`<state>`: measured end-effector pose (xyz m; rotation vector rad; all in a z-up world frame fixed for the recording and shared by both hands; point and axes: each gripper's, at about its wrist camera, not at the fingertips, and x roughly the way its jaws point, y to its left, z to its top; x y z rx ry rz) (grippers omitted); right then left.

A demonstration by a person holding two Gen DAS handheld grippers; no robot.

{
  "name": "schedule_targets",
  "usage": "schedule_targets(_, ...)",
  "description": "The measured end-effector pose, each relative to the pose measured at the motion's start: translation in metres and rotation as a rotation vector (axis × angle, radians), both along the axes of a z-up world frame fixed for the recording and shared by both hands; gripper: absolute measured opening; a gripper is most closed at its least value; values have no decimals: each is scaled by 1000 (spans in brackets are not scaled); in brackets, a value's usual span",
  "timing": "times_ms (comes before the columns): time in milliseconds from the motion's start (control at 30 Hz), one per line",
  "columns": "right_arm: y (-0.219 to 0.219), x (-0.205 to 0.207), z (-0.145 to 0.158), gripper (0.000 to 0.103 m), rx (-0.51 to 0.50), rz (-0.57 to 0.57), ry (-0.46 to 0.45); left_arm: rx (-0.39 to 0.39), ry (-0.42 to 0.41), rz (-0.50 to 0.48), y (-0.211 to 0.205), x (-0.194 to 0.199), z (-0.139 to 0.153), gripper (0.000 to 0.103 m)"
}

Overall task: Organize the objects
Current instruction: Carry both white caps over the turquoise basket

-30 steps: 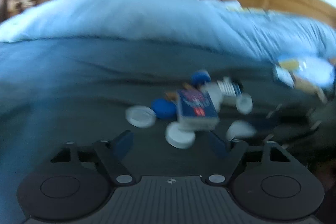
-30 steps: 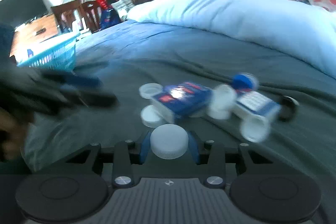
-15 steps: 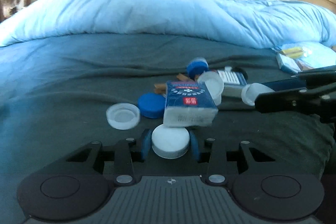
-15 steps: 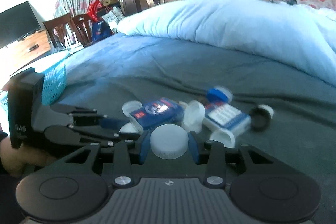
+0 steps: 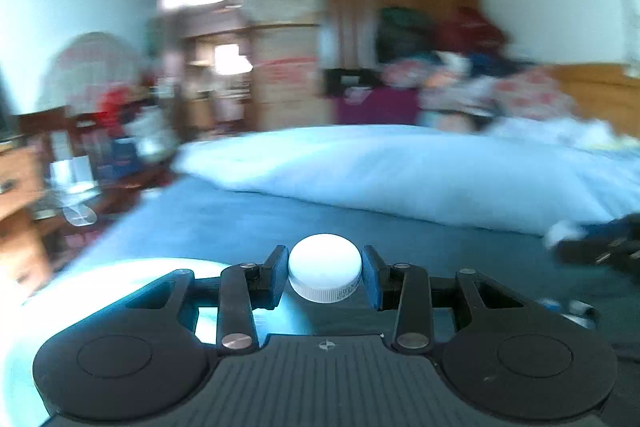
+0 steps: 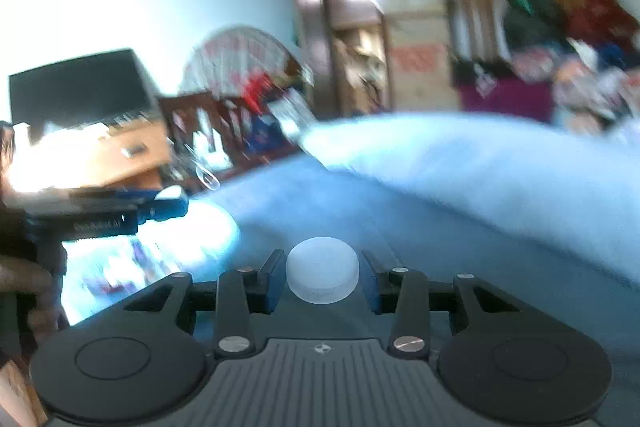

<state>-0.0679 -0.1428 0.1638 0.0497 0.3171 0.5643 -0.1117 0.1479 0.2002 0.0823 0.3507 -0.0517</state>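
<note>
Blurred bedroom behind; each gripper (image 5: 325, 273) (image 6: 322, 273) clamps a white cap (image 5: 325, 267) (image 6: 322, 269).

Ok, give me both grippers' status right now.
Left gripper: closed on a white cap.
Right gripper: closed on a translucent white cap.

Open bedspread (image 5: 248, 223) ahead — duvet (image 5: 420, 167) beyond

Right hand-held gripper (image 6: 322, 277) clamping white cap (image 6: 322, 269), left hand-held gripper (image 6: 170, 205) beside, blurred bed (image 6: 460, 227)
</note>
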Motion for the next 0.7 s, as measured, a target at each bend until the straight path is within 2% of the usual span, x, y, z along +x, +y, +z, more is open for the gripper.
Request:
schedule_targets(133, 52, 16, 48, 42, -4, 98, -51, -21, 18, 183, 55, 4, 21, 40)
schedule_targets(267, 107, 35, 76, 42, -18, 187, -42, -37, 42, 297, 97, 8, 32, 40)
schedule_targets(500, 198, 48, 102, 42, -20, 304, 18, -76, 92, 359, 146, 8, 26, 40)
schedule_targets(700, 246, 58, 100, 42, -60, 342, 81, -107, 107, 373, 163, 14, 17, 40)
